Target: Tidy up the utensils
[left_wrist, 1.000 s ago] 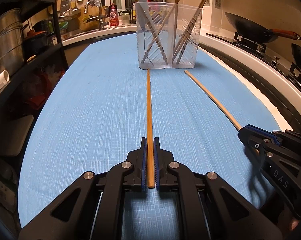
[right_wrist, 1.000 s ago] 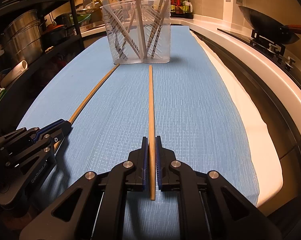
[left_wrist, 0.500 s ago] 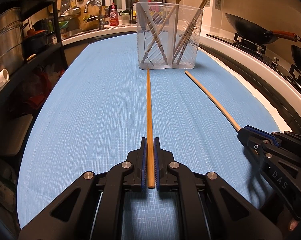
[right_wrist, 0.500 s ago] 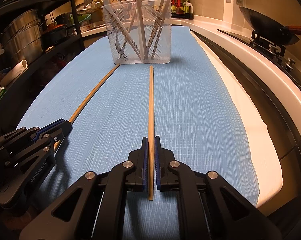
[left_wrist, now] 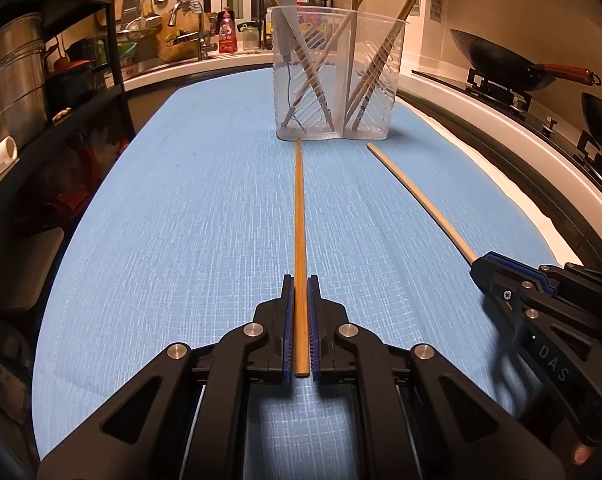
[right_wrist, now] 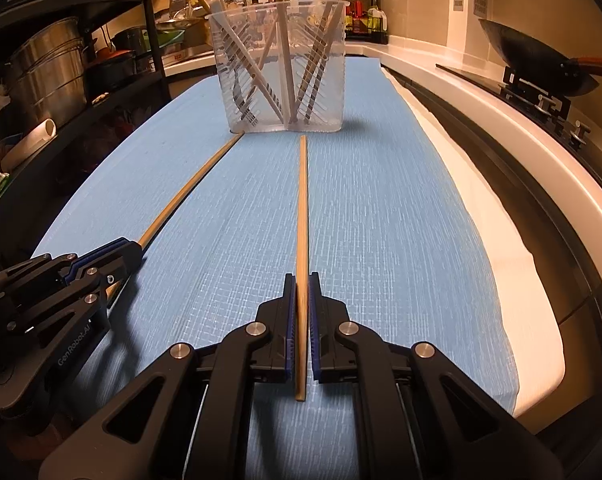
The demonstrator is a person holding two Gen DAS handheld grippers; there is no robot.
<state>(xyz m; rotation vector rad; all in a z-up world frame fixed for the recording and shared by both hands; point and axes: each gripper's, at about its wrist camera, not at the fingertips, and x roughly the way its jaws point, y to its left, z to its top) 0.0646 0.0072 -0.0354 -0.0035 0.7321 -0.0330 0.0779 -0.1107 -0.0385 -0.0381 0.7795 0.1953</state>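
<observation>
Chopsticks: two wooden ones lie flat on the blue table mat, tips pointing at the clear utensil holder. The left chopstick nearly touches the holder's base, the right chopstick stops just short of it. The left gripper is clamped on its stick's near end, and the right gripper is clamped on the other. My take: lift both ends gently, tilt the sticks upright, then drop them into the holder's compartment that already has chopsticks, without knocking the holder.
</observation>
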